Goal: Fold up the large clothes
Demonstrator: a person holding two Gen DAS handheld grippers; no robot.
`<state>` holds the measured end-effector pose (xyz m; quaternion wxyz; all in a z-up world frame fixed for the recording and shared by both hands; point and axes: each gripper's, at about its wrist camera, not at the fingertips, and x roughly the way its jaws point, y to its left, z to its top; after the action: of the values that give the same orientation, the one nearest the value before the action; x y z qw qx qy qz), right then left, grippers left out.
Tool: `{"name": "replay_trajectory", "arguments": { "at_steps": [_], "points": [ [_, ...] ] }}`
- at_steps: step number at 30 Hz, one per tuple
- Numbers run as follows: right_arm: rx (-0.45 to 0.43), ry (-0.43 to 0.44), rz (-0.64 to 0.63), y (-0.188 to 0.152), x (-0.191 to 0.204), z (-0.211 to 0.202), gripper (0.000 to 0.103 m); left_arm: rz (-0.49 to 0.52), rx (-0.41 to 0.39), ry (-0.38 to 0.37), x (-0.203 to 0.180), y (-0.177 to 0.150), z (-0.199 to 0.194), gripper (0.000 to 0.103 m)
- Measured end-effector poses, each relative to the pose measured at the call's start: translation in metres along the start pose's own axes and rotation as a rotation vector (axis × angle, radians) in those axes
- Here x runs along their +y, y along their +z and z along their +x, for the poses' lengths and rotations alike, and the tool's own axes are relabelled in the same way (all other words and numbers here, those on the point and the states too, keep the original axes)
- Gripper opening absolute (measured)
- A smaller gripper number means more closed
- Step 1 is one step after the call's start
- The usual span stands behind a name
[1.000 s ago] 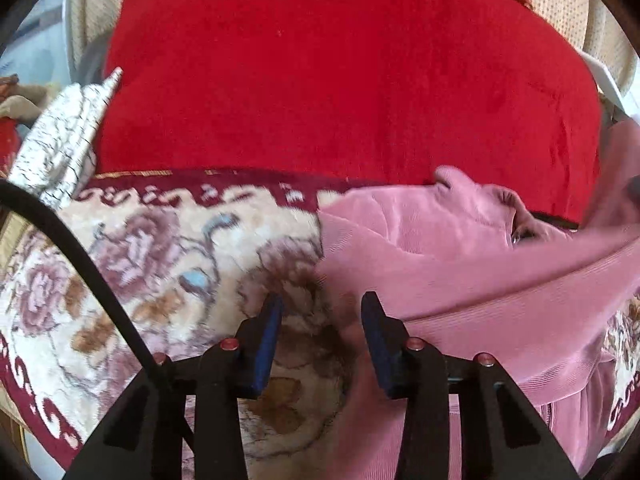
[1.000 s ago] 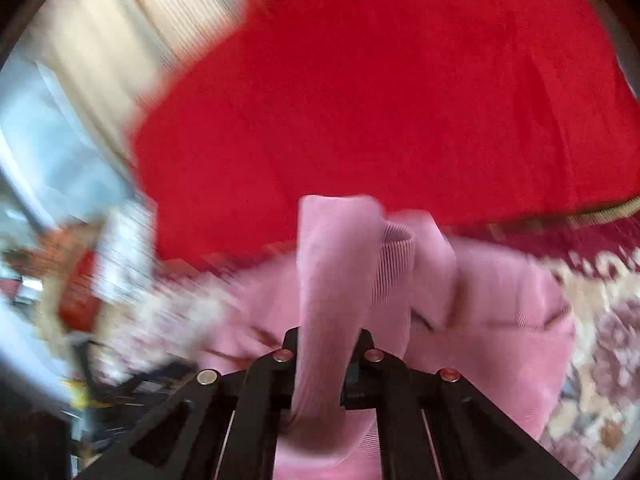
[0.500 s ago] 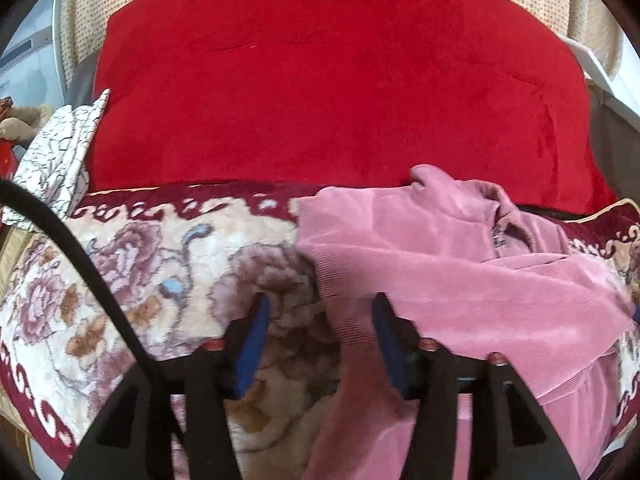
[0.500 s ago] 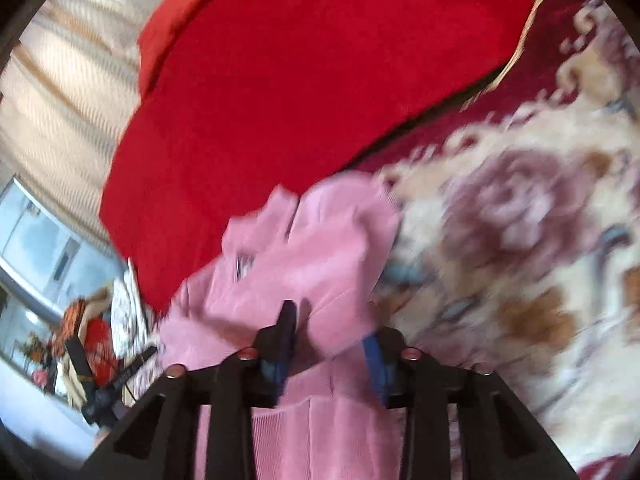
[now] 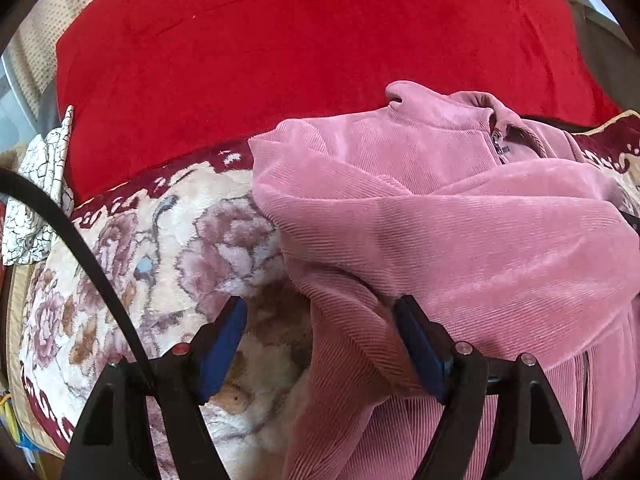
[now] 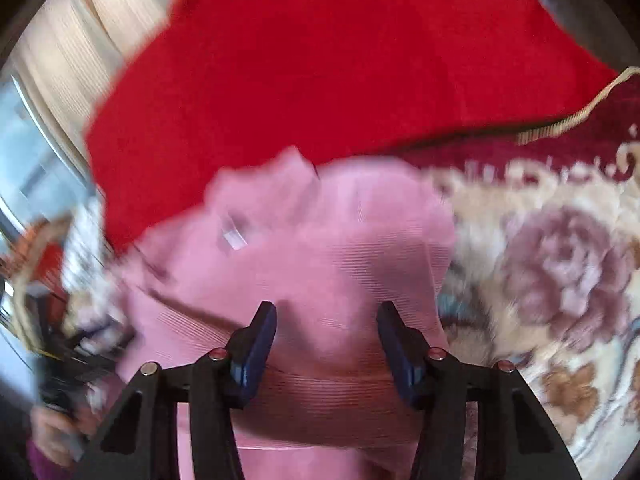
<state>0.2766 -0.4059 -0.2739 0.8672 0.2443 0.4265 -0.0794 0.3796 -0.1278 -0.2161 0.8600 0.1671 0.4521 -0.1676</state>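
Pink jacket (image 5: 460, 232) lies on a floral blanket (image 5: 160, 240), filling the centre and right of the left wrist view. It is a ribbed, corduroy-like garment with a stand-up collar (image 5: 440, 100) near the upper middle of the frame and a zip pull (image 5: 498, 146) just below it. One sleeve (image 5: 480, 216) is folded across the chest, running from centre left toward the right edge. The jacket's left edge drops down the middle of the frame, passing between the fingers of the left claw (image 5: 320, 320).

That claw stands wide, blue pads apart, gripping nothing. Its left finger (image 5: 224, 336) sits over bare blanket, its right finger (image 5: 416, 340) over pink cloth, so the hem edge lies in the gap. A black cable (image 5: 72, 248) arcs across the lower left.

In the right wrist view, which is motion-blurred, the jacket (image 6: 320, 264) fills the centre and lower middle. The right claw (image 6: 326, 320) is also spread wide, with both pads above pink fabric and nothing clamped between them. Blanket (image 6: 560, 272) shows at the right of that frame.

A red cover (image 5: 300, 48) spans the top of both views, its lower edge just behind the collar. A white crackle-patterned cloth (image 5: 44, 184) sits at the left edge of the left wrist view.
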Motion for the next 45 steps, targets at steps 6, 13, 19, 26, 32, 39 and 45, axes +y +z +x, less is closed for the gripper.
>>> {"name": "replay_trajectory", "arguments": {
  "at_steps": [6, 13, 19, 26, 32, 39, 45],
  "points": [
    [-0.119, 0.067, -0.010, 0.007, 0.006, -0.027, 0.056, -0.057, -0.156, -0.025, 0.009, 0.012, -0.036, 0.077],
    [-0.040, 0.128, -0.081, -0.001, 0.034, -0.009, 0.056, -0.011, -0.002, 0.026, -0.016, 0.011, 0.010, 0.079],
    [-0.051, 0.109, -0.118, -0.011, 0.045, -0.018, 0.057, -0.059, -0.062, -0.009, -0.005, 0.007, -0.009, 0.079],
    [0.052, 0.117, -0.148, -0.027, 0.047, -0.014, 0.060, -0.039, 0.007, -0.040, 0.003, -0.013, -0.003, 0.079],
    [-0.055, 0.184, -0.147, -0.046, 0.043, -0.063, 0.062, -0.094, -0.134, -0.079, 0.035, -0.050, -0.070, 0.079],
    [-0.042, 0.184, -0.159, -0.096, 0.024, -0.125, 0.070, -0.179, -0.085, -0.108, 0.072, -0.147, -0.098, 0.079],
    [0.062, 0.134, -0.091, -0.155, -0.015, -0.139, 0.070, -0.215, 0.049, -0.169, 0.070, -0.214, -0.087, 0.079]
  ]
}}
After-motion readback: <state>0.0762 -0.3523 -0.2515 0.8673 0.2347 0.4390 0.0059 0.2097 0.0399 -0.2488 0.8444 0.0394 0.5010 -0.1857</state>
